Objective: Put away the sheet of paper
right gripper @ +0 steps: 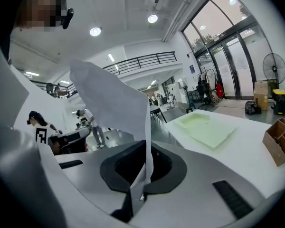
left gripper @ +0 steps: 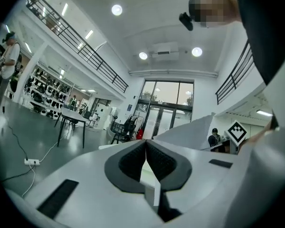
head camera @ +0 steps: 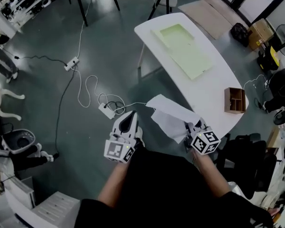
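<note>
- Carrying step, as I judge it: the crumpled white sheet of paper (head camera: 170, 113) hangs short of the white oval desk (head camera: 213, 91), pinched in the right gripper's (head camera: 188, 128) fingers.
- The left gripper's (head camera: 131, 116) fingers are pressed together, empty.
- Next, probably: reach the desk's pale green flat folder (head camera: 185, 49).

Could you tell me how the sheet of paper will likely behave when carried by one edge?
Probably floppy: the sheet of paper bends and curls above the fingers of the right gripper. Likely very light, since a pinch at one edge holds it aloft. It may flutter or fold when moved.
</note>
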Tool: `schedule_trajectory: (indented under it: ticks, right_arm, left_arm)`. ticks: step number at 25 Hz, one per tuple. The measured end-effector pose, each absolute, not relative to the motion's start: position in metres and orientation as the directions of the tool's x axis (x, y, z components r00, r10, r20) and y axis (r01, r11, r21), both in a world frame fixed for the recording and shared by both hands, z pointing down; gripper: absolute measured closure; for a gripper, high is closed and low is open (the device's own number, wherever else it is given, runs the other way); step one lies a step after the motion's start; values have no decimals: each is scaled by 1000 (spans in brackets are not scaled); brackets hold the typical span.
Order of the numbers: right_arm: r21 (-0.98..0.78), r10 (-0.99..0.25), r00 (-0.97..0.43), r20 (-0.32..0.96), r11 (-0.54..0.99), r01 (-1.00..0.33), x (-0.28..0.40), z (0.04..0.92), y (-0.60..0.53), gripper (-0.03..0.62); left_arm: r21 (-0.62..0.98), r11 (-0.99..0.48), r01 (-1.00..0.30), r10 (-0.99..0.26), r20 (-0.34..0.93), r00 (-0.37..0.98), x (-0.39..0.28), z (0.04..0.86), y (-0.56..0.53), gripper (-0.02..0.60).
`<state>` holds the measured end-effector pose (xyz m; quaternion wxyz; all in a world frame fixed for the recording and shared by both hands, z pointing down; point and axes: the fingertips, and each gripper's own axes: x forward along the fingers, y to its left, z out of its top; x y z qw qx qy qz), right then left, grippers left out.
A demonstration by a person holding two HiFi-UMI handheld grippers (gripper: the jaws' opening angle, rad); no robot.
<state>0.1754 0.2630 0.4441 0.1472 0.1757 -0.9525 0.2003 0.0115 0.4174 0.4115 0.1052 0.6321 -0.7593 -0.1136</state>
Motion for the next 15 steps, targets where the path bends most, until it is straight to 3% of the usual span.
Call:
schedule_trajectory:
  ticks: [15]
  right_arm:
    - [-325, -287, -875, 391, 846, -422, 74, 448, 208, 595]
  left_arm:
    - [335, 229, -914, -970, -1, -243, -104, 398, 394, 578]
